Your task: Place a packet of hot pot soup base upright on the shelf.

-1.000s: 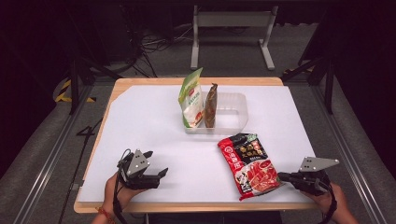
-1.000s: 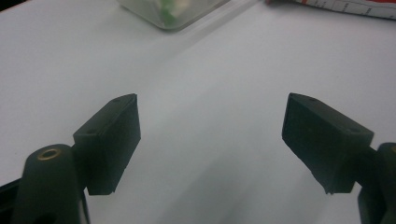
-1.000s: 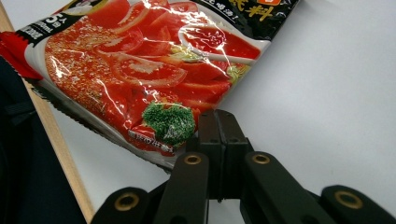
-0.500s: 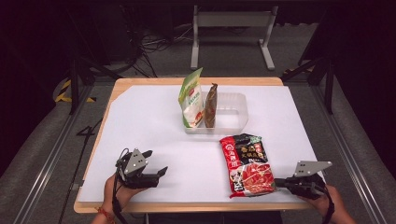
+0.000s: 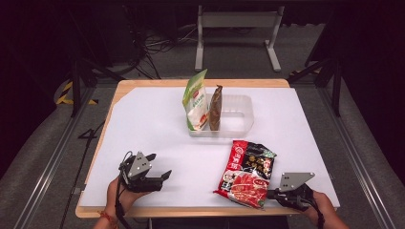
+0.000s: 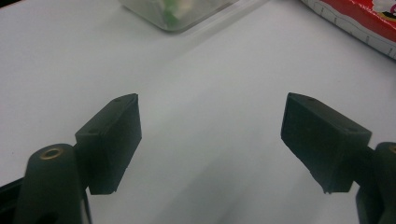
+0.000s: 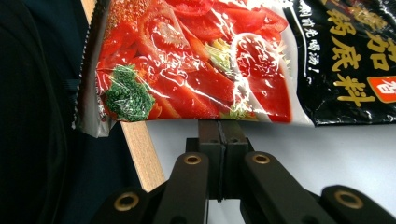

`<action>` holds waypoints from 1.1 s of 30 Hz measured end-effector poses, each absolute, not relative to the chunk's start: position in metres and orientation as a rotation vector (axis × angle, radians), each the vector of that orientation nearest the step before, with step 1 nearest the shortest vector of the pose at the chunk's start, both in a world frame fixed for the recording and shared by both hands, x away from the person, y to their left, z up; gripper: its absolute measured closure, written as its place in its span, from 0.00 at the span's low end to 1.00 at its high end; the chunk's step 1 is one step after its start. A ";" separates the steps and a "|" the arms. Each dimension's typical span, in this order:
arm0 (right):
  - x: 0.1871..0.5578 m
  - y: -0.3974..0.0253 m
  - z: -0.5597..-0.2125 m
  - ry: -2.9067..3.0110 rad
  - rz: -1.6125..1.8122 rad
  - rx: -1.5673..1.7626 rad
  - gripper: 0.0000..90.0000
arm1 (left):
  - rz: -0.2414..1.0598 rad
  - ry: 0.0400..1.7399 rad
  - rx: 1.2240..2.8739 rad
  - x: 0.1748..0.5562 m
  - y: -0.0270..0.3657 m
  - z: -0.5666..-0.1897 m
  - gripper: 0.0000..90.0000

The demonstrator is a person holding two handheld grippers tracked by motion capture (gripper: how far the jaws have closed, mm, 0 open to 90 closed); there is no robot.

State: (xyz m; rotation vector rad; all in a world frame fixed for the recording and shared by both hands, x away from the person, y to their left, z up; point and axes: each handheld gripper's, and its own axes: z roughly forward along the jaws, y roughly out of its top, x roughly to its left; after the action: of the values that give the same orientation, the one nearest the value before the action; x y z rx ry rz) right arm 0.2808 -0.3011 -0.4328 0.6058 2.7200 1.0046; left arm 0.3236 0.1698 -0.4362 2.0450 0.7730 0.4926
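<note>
Our right hand-held gripper (image 5: 271, 194) is clamped on the red soup-base packet (image 5: 246, 172) at its near edge — the packet's long axis runs toward twelve o'clock, at the clear tray (image 5: 239, 119); our left hand-held gripper (image 5: 160, 167) idles wide open, empty.

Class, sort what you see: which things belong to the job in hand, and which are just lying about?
In the job:
right gripper, shut on the red packet's edge
red packet

Lying about:
clear tray
green pouch
brown pouch
left gripper, open over the white table
</note>
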 end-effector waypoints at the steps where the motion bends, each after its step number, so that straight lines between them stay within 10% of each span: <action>1: 0.281 -0.302 -0.433 2.716 1.019 0.617 1.00 | 0.493 0.773 2.045 0.324 0.170 -0.436 0.23; 8: 0.284 -0.309 -0.435 2.701 1.044 0.630 0.86 | 0.499 0.758 2.061 0.323 0.168 -0.438 0.23; 12: 0.289 -0.321 -0.435 2.649 1.076 0.684 0.52 | 0.512 0.743 2.060 0.323 0.168 -0.438 0.23; 20: 0.300 -0.338 -0.429 2.557 1.207 0.822 0.29 | 0.524 0.727 2.071 0.323 0.168 -0.439 0.23; 33: 0.333 -0.349 -0.419 2.474 1.213 0.959 0.18 | 0.507 0.706 2.087 0.322 0.166 -0.439 0.28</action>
State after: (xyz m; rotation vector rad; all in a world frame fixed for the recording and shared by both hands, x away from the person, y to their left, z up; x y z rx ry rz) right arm 0.3332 -0.3495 -0.4191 0.9593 2.4743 1.2125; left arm 0.3222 0.1661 -0.4392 2.0867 0.7058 0.5070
